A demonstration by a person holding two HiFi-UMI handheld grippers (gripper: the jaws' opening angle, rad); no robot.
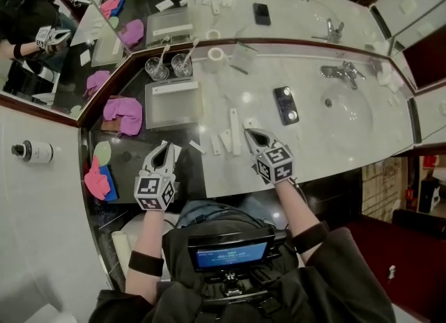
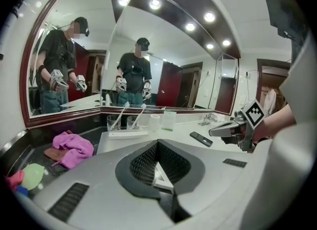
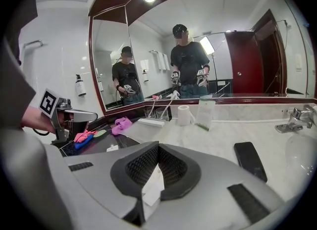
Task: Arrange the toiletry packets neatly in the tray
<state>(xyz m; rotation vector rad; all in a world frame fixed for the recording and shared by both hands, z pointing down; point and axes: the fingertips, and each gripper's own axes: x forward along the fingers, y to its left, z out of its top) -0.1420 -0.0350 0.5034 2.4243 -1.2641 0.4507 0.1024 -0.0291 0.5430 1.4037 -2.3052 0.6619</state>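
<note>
Several white toiletry packets (image 1: 233, 134) lie loose on the marble counter, just ahead of my right gripper (image 1: 249, 133). The pale tray (image 1: 171, 109) stands further back to the left, with a long white box (image 1: 175, 86) along its far edge. My left gripper (image 1: 165, 146) hovers over the dark counter in front of the tray, jaws shut, with a white packet (image 2: 161, 175) showing between them. In the right gripper view another white packet (image 3: 151, 184) is pinched between the shut jaws of that gripper (image 3: 158, 144).
A black phone (image 1: 286, 104) lies right of the packets, with the sink (image 1: 348, 109) and tap (image 1: 341, 72) beyond it. Two glasses with toothbrushes (image 1: 169, 66) and a toilet roll (image 1: 216, 56) stand behind the tray. A pink cloth (image 1: 123, 115) lies to its left.
</note>
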